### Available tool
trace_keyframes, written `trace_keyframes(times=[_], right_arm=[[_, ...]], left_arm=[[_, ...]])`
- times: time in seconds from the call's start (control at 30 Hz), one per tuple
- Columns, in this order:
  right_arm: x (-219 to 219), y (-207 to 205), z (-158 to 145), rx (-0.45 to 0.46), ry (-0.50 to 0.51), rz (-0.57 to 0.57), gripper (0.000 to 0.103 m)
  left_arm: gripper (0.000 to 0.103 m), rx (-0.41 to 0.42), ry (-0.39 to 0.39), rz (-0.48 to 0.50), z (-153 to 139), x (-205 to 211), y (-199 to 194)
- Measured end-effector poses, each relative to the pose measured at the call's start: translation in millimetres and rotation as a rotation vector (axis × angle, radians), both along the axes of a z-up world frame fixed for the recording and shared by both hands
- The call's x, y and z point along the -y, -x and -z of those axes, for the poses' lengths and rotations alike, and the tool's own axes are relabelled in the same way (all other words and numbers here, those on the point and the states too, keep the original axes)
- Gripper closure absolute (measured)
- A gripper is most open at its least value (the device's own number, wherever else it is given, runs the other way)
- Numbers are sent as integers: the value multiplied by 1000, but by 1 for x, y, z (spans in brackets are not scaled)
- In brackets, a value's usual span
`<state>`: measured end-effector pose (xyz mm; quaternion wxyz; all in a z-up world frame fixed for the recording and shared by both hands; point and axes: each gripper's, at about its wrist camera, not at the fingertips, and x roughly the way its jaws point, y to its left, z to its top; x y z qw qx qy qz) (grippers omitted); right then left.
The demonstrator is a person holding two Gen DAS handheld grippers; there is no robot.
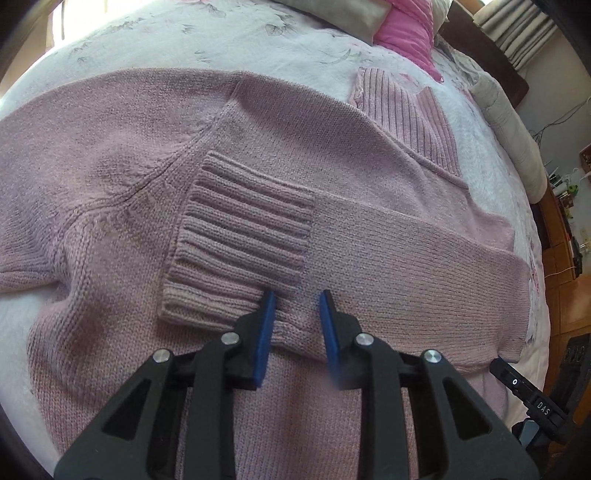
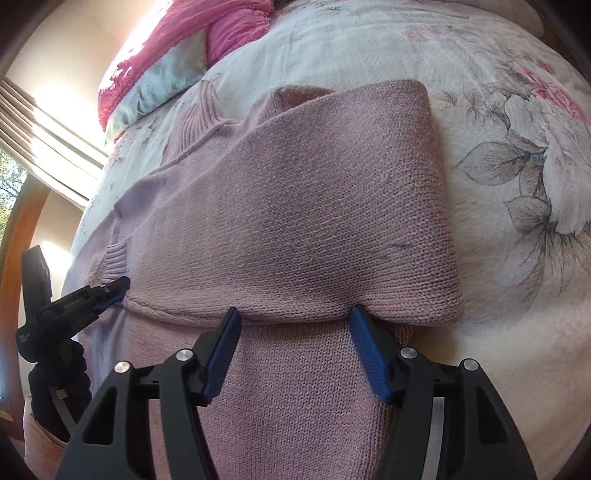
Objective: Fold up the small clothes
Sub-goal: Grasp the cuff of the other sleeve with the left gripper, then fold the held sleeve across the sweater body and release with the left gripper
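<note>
A dusty-pink knitted sweater (image 1: pixel 110 155) lies spread on a white bedspread printed with grey leaves and pink flowers (image 2: pixel 517 155), one sleeve folded across its body so that the ribbed cuff (image 1: pixel 240 236) rests on the chest. The left gripper (image 1: pixel 297 299), black with blue finger pads (image 1: pixel 267 325), hovers at the near edge of that folded sleeve, its fingers a moderate gap apart with a strip of knit showing between them; the left-hand pad tip sits right at the cuff's lower corner, though whether it presses the wool cannot be told. The right gripper (image 2: pixel 295 317) stands with its fingers spread wider, both blue tips meeting the near edge of the folded sleeve's thick outer end (image 2: pixel 314 206), clamped on nothing. In the right wrist view the left gripper shows in profile at the left margin, its tip at the sleeve's edge beside the cuff. The sweater's ribbed collar (image 1: pixel 406 110) points toward a bright pink quilted cushion (image 1: pixel 410 29) at the head of the bed. Pleated curtains (image 2: pixel 48 125) hang by a sunlit window.
</note>
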<state>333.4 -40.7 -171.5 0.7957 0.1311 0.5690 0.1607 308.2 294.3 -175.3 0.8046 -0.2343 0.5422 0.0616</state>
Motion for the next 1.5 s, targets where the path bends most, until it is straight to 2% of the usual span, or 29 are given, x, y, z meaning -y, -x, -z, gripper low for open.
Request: trace_keyframes(times=[0.13,0.23,0.3,0.33,0.37,0.53,0.63,0.7,0.77,0.9,1.0,1.13,1.33,1.43,1.5], right_arm=[[-7,6,-19,12,55,-10,42],[-18,33,-49,71,18,-63,41],[-30,57,-57,72,36,-102,36],[-37,68,-58,68,34,-122,33],[-44,79,-56,60,26,-144,33],[-79,124,-40,26,33,-220,33],[-97,140,-33,25,44,-243,33],[-107,144,-24,6,26,-252,33],[-114,145,-16,0,63,-251,31],[-121,142,-9,7,93,-258,28],[-118,137,-5,-9,77,-243,28],[-117,135,-3,-11,79,-242,28],[-120,135,-2,-12,86,-244,27],[-118,135,-1,-13,78,-243,27],[-118,136,-1,-8,78,-246,27]], left_arm=[[77,-1,-16,17,-19,-1,9],[60,57,31,6,-47,-14,40],[55,94,8,0,-63,-30,71],[48,101,-14,-13,-68,-42,88],[44,103,-33,-34,-72,-56,105],[40,83,-72,-219,-75,-146,184],[40,81,-46,-360,-70,-203,224],[41,123,18,-438,-68,-236,248],[45,164,82,-510,-67,-262,265],[45,228,125,-625,-70,-300,281],[45,247,158,-721,-60,-327,285],[54,298,254,-806,-43,-359,295],[64,313,264,-857,-40,-378,297],[79,283,234,-871,-38,-382,296],[84,275,214,-870,-38,-384,296]])
